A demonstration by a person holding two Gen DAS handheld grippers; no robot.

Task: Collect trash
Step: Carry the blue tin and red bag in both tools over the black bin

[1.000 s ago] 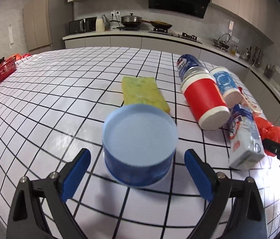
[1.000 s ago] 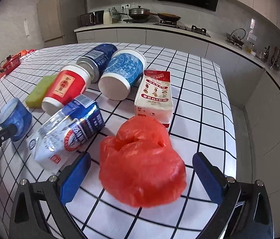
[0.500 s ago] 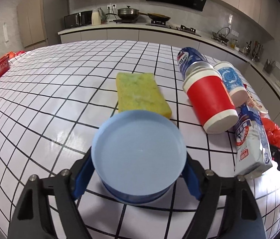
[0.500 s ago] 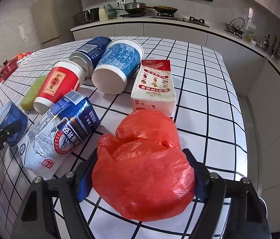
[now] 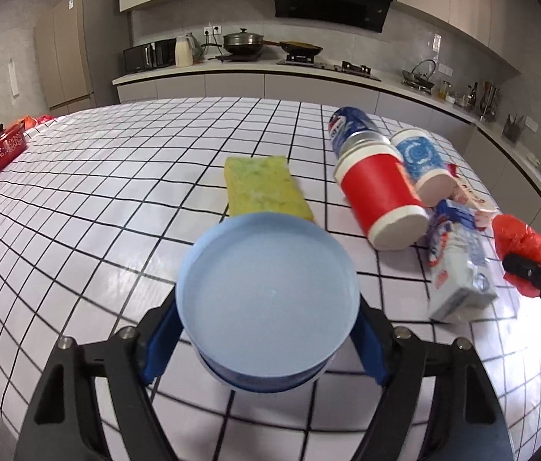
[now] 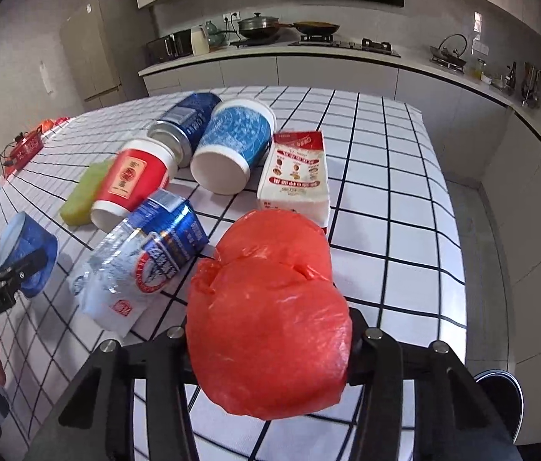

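My left gripper point(image 5: 266, 338) is shut on an upside-down blue paper cup point(image 5: 268, 299) and holds it above the checked table point(image 5: 97, 207); the cup also shows in the right wrist view point(image 6: 26, 253). My right gripper point(image 6: 270, 342) is shut on a crumpled red plastic bag point(image 6: 270, 326), lifted off the table; the bag also shows in the left wrist view point(image 5: 522, 246). On the table lie a red cup point(image 5: 380, 196), a blue-patterned cup point(image 6: 232, 146), a blue can point(image 6: 188, 117), a blue-and-white packet point(image 6: 140, 265) and a white-and-red packet point(image 6: 297, 173).
A yellow-green sponge point(image 5: 264, 186) lies beyond the blue cup. A small red appliance point(image 5: 1, 148) stands at the table's far left edge. The table's right edge point(image 6: 439, 192) drops to the floor. A kitchen counter point(image 5: 270, 73) with pots runs behind.
Both grippers closed from open: the left onto the blue cup, the right onto the red bag. Both things have risen off the table.
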